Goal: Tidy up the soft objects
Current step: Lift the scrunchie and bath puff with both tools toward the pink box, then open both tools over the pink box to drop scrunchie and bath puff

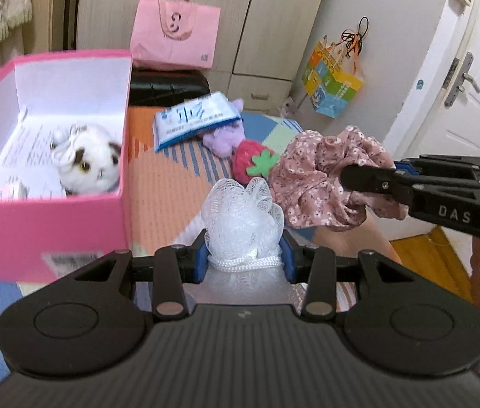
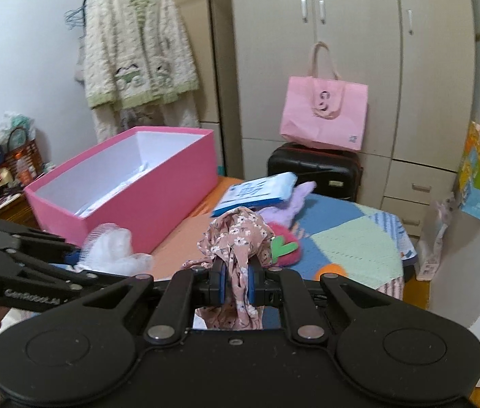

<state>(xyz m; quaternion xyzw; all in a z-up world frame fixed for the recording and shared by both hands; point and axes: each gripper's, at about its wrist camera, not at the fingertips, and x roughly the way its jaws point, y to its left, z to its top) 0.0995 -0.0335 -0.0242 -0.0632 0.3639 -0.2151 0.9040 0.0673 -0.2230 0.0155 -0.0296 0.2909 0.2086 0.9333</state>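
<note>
My left gripper (image 1: 245, 258) is shut on a white mesh bath pouf (image 1: 241, 217), held above the patchwork-covered table just right of the open pink box (image 1: 52, 224). A white plush cat (image 1: 86, 161) lies in the box. My right gripper (image 2: 236, 280) is shut on a pink floral fabric scrunchie (image 2: 236, 234), lifted above the table; it also shows in the left wrist view (image 1: 321, 170). A red plush strawberry (image 1: 251, 163), a purple plush (image 1: 221, 139) and a blue-white packet (image 1: 195, 119) lie on the table behind.
A black suitcase (image 2: 314, 168) with a pink tote bag (image 2: 323, 115) on it stands behind the table by the wardrobe. A colourful bag (image 1: 333, 85) hangs at the right. A cardigan (image 2: 137, 44) hangs on the left wall. The table edge drops off at the right.
</note>
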